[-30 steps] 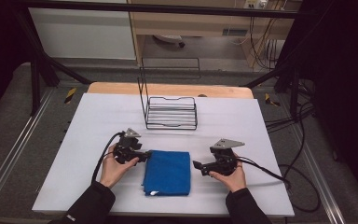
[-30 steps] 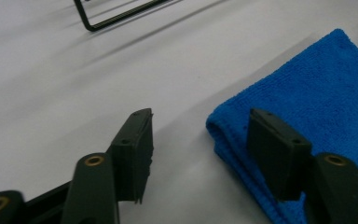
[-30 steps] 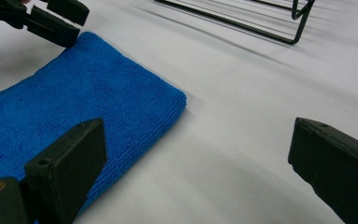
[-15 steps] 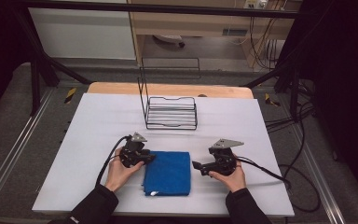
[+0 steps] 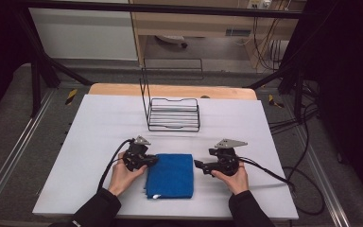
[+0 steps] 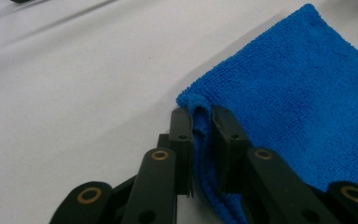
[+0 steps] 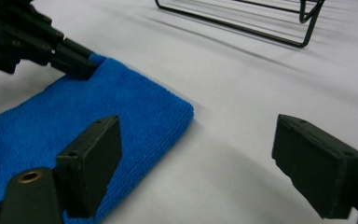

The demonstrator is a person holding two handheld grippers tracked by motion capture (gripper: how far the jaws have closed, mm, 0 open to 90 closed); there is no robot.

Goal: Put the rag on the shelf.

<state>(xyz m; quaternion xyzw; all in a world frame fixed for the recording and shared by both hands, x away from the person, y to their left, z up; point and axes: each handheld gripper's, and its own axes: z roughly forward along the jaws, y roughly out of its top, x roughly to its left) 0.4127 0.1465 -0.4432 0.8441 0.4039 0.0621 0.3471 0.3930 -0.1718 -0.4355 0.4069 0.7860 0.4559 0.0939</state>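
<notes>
On table (image 5: 99,123): left gripper (image 6: 200,123) pinching blue cloth (image 5: 171,175) corner; right gripper (image 7: 196,158) agape.

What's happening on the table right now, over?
Left gripper pinching corner of blue cloth. Right gripper open beside cloth's other edge, holding nothing. Wire rack stands farther back, nothing blocking.

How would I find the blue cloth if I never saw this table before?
Start at the white table and find the black wire rack standing near its far edge. Come straight toward the person from there: the blue cloth lies flat and folded between the two hands, with the left tool pinching its corner. It is the sole blue, soft thing there; the rest is black or white.
</notes>
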